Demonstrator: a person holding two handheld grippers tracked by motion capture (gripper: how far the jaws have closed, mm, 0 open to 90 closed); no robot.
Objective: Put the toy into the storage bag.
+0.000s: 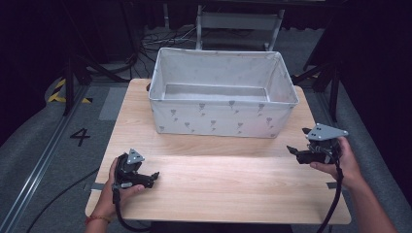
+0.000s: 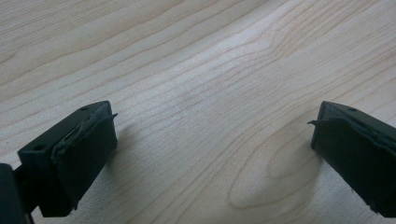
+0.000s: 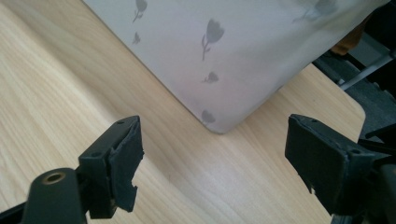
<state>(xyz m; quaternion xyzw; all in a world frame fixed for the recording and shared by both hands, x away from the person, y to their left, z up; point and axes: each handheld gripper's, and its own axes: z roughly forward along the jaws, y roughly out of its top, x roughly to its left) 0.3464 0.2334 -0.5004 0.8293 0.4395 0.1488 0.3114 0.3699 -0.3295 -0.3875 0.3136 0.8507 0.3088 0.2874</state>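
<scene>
1. The landmark is the white fabric box [image 1: 222,94] with small grey flower prints. It stands on the far half of the wooden table [image 1: 233,184], and what shows of its inside is bare.
2. The left gripper [image 1: 154,175] lies low on the table, in front of the box's near-left corner and well apart from it. In the left gripper view its jaws stand wide apart, with only wood grain between them.
3. The right gripper [image 1: 290,150] is near the box's near-right corner, just in front of it. In the right gripper view that corner [image 3: 219,126] sits between the spread jaws, not touched. It holds nothing.
4. My judgement: this is an approach step, with both hands empty and the box not yet gripped.
5. The next move probably needs the right gripper to reach the box wall or rim squarely before closing, because soft fabric can fold away.
</scene>
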